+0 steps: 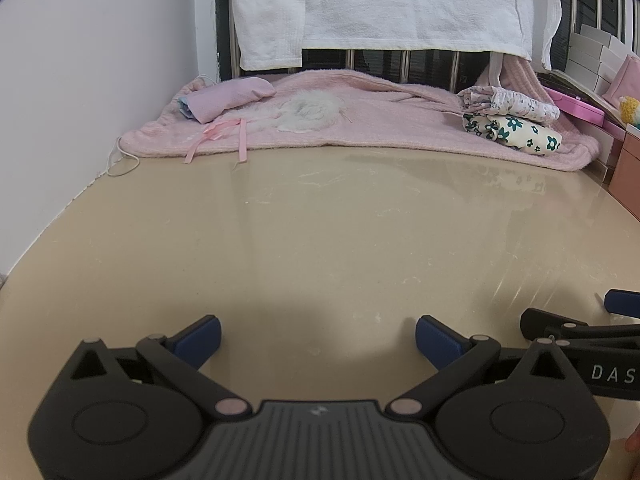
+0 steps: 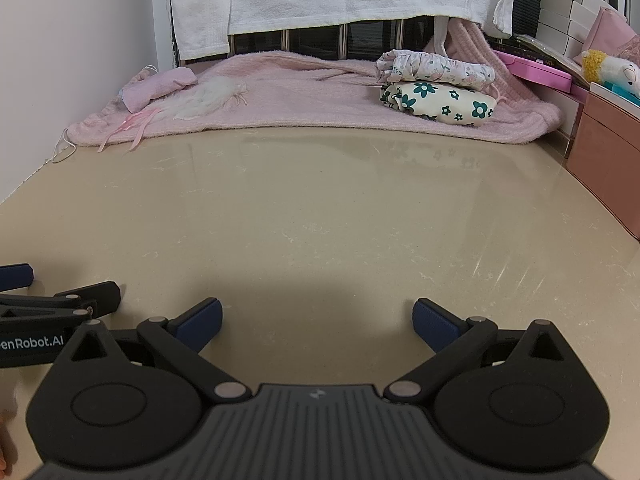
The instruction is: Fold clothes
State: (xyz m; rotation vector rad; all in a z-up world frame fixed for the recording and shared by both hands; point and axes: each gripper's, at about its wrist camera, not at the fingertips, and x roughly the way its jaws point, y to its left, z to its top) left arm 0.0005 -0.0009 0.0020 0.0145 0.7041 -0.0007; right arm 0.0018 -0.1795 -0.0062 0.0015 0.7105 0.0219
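Observation:
Both grippers hover low over a bare beige tabletop (image 1: 320, 232), side by side. My left gripper (image 1: 318, 338) is open with nothing between its blue pads. My right gripper (image 2: 317, 322) is open and empty too. At the far right of a pink blanket (image 1: 360, 128) lie two folded garments: a cream one with green flowers (image 2: 440, 104) and a pale floral one (image 2: 436, 66) stacked on it. A small pink garment (image 2: 158, 86) and a white fluffy piece (image 2: 208, 98) lie at the blanket's left end. All the clothes are far ahead of both grippers.
White towels (image 1: 380, 0) hang over a railing behind the blanket. A white wall (image 1: 80, 80) borders the left. Pink and brown boxes (image 2: 604, 148), white cartons and a plush toy (image 2: 608, 66) stand at the right. A white cord (image 1: 120, 160) lies by the wall.

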